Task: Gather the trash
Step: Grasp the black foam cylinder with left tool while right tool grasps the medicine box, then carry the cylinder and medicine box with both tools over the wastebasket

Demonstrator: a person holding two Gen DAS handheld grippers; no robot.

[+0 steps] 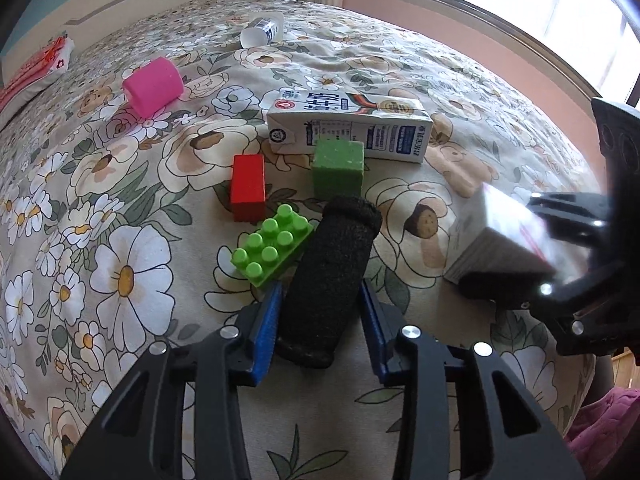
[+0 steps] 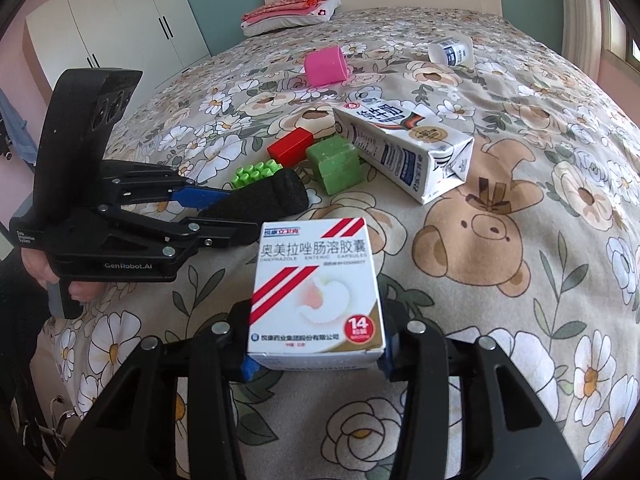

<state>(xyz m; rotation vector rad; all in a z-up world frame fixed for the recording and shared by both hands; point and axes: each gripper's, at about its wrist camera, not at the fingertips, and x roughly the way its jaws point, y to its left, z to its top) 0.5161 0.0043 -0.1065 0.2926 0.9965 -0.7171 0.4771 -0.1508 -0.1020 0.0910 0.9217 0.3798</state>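
My left gripper (image 1: pixel 320 304) is shut on a black foam tube (image 1: pixel 328 276), held just above the floral bedspread; it also shows in the right wrist view (image 2: pixel 264 196). My right gripper (image 2: pixel 316 360) is shut on a white and red medicine box (image 2: pixel 316 292), which is blurred at the right of the left wrist view (image 1: pixel 500 240). A white milk carton (image 1: pixel 348 124) lies on its side mid-bed. A clear plastic bottle (image 1: pixel 262 30) lies farther back.
A green studded brick (image 1: pixel 272 246), a red block (image 1: pixel 248 188) and a green cube (image 1: pixel 338 168) lie just ahead of the tube. A pink cup (image 1: pixel 154 86) lies on its side at the left. A pillow (image 2: pixel 292 12) is by the headboard.
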